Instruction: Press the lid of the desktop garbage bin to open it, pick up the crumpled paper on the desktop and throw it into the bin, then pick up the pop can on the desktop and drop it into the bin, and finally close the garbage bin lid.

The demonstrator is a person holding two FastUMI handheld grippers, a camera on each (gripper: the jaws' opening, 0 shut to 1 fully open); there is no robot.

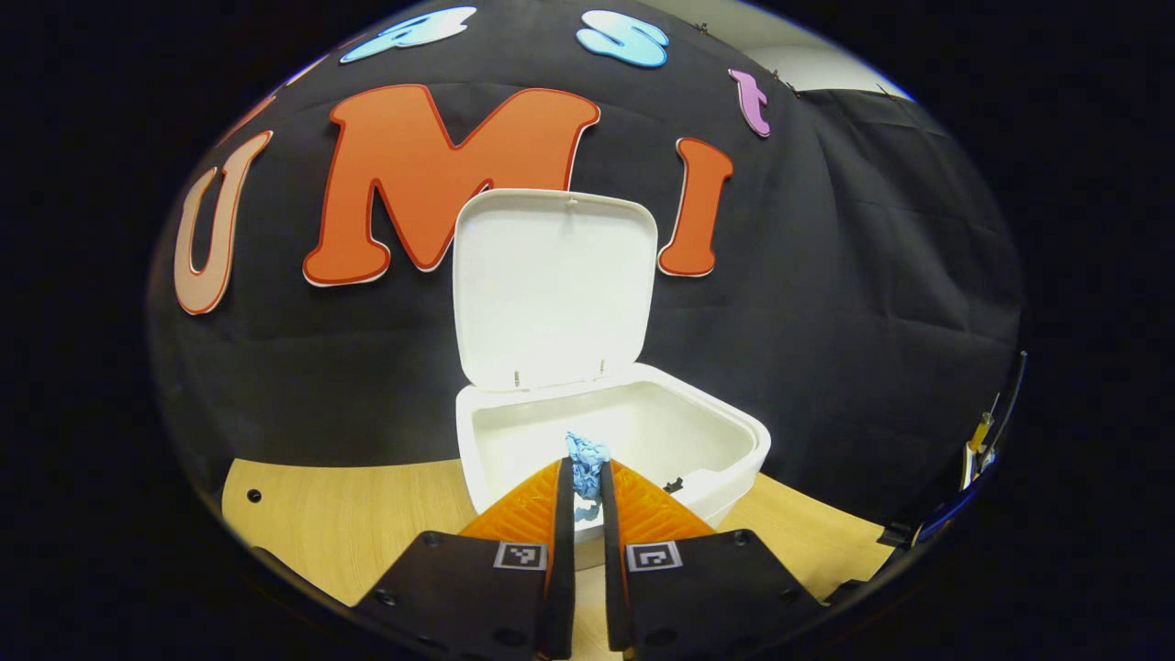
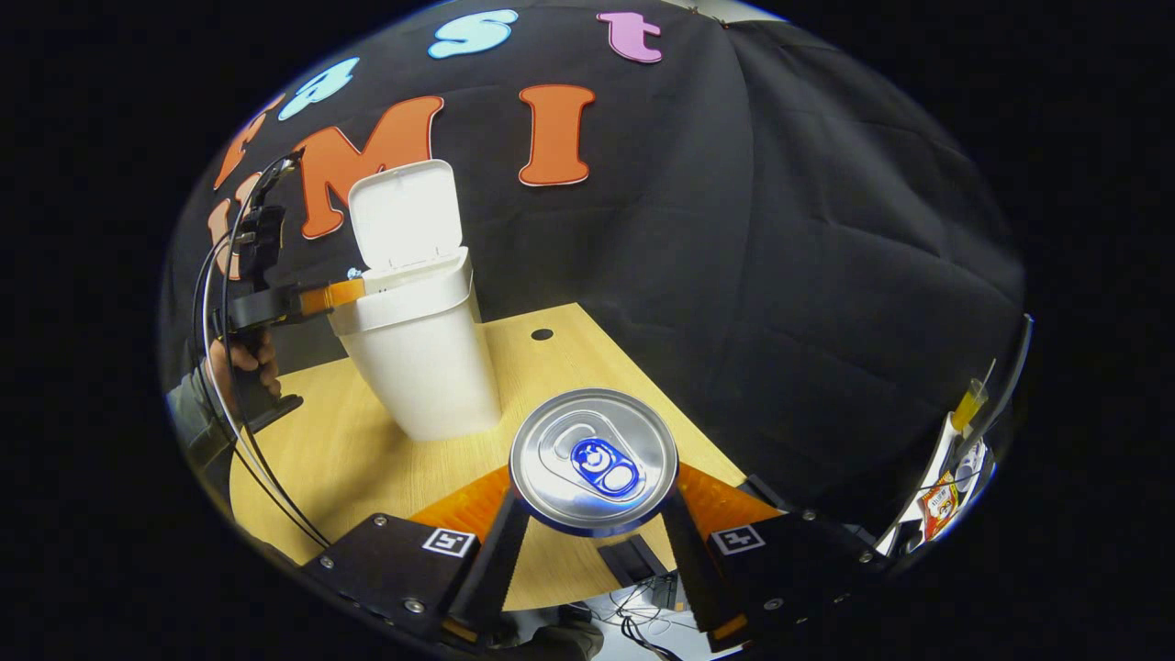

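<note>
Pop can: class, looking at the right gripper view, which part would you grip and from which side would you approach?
Grip the round side wall of the pop can below its rim, approaching level from the side. It appears upright, tab end showing, so the wall offers two opposite faces. The right gripper already straddles it that way.

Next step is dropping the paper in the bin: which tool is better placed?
Left. The left tool grips the crumpled paper at the rim of the open bin, with the lid up. The right tool is farther off, around the pop can.
</note>
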